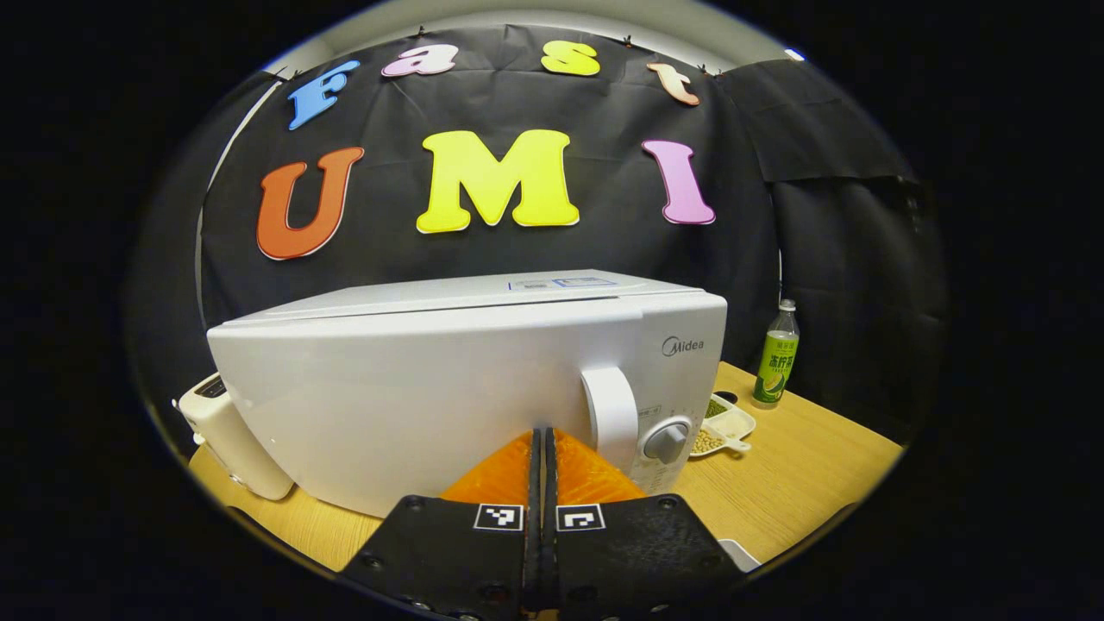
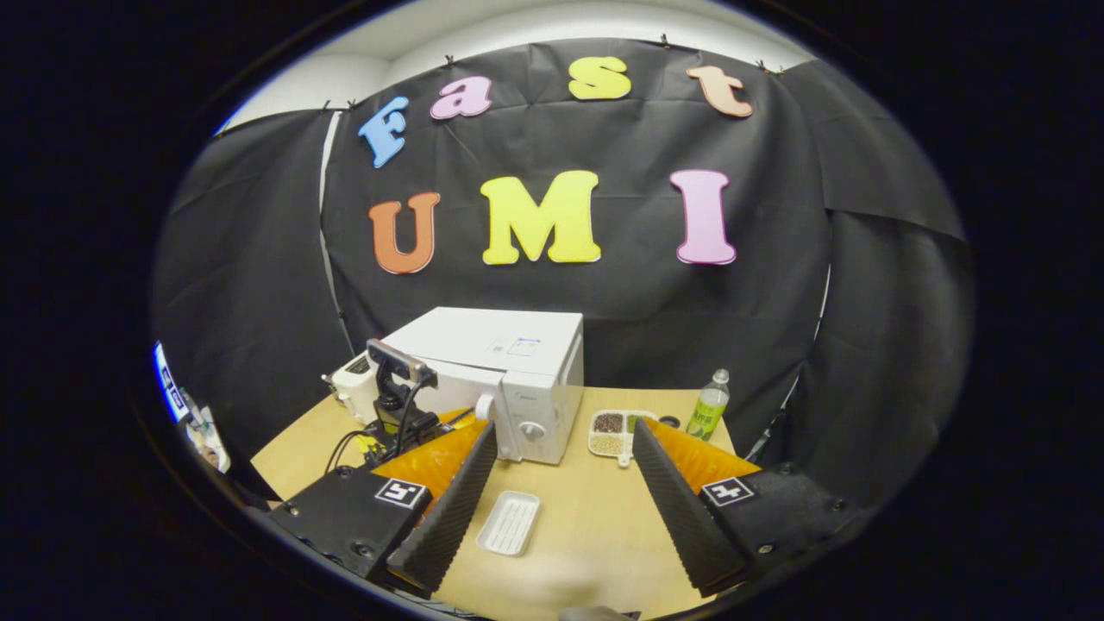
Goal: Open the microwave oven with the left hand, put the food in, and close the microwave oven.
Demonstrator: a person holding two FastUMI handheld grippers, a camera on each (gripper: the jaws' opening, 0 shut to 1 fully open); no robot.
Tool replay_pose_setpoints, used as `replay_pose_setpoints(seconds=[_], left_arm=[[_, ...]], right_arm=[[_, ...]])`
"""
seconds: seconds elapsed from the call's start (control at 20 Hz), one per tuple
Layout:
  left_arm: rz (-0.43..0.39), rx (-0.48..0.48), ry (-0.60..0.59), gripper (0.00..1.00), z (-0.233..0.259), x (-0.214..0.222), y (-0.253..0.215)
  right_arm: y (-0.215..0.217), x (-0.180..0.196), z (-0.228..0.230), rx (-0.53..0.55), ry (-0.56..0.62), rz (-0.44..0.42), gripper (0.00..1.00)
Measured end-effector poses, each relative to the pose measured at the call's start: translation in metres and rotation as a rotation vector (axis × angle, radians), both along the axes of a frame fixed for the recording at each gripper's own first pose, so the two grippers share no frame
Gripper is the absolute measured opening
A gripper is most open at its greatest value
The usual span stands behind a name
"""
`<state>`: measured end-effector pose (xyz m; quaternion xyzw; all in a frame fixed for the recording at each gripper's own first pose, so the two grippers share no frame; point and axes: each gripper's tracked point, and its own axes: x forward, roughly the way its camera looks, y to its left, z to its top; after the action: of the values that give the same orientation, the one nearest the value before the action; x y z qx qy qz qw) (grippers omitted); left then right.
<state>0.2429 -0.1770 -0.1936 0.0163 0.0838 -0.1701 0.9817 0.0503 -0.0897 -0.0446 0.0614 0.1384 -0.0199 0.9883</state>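
Microwave oven, a white box with its door shut, stands on the light wooden tabletop right in front of the left tool, whose two fingers are pressed together with nothing between them, pointing at the door just left of the white curved door handle. A round grey dial sits on the control panel right of the handle. Left of the oven stands a cream-coloured appliance, close against it. To the oven's right lies a white divided tray with beans or grains in its compartments, and farther right a clear plastic bottle with a green label stands upright.

The right tool hangs back with its fingers spread wide and empty. Between them, on the tabletop, lies a shallow white ribbed rectangular tray; whether it holds anything I cannot tell. In the right gripper view the left tool, with black cables, is seen in front of the oven door.
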Motion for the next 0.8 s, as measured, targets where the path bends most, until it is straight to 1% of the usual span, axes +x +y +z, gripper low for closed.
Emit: replay_pose_setpoints(seconds=[0.05,0.1,0.35,0.4,0.45,0.5,0.55,0.6,0.65,0.7,0.8], left_arm=[[0.003,0.003,0.000,0.00,0.000,0.002,0.000],[0.006,0.005,0.001,0.00,-0.001,0.003,0.001],[0.014,-0.002,-0.012,0.00,0.002,0.012,-0.004],[0.019,0.004,0.030,0.00,-0.006,0.015,-0.004],[0.027,-0.009,-0.002,0.00,0.000,0.013,-0.003],[0.026,-0.006,0.015,0.00,-0.002,0.011,-0.003],[0.034,-0.004,0.037,0.00,-0.006,0.006,-0.001],[0.038,-0.012,0.043,0.00,-0.006,0.003,0.001],[0.042,-0.016,0.039,0.00,-0.002,-0.002,0.002],[0.050,-0.018,0.038,0.00,0.002,-0.007,0.005],[0.053,-0.016,0.042,0.00,0.006,-0.021,0.010]], right_arm=[[0.000,0.000,0.000,0.005,-0.001,0.003,1.00],[-0.001,0.000,0.000,0.006,0.001,0.005,0.92],[0.002,0.000,0.004,-0.003,-0.007,0.020,0.92],[0.004,0.000,0.006,-0.005,-0.010,0.023,1.00],[0.005,0.000,0.006,-0.008,-0.010,0.027,0.92],[0.006,-0.001,0.007,-0.013,-0.013,0.028,1.00],[0.007,-0.001,0.007,-0.013,-0.014,0.033,1.00],[0.010,-0.001,0.007,-0.014,-0.015,0.040,0.92],[0.012,-0.003,0.008,-0.018,-0.016,0.046,0.92],[0.012,-0.004,0.009,-0.024,-0.021,0.052,1.00],[0.013,-0.007,0.014,-0.032,-0.041,0.055,1.00]])
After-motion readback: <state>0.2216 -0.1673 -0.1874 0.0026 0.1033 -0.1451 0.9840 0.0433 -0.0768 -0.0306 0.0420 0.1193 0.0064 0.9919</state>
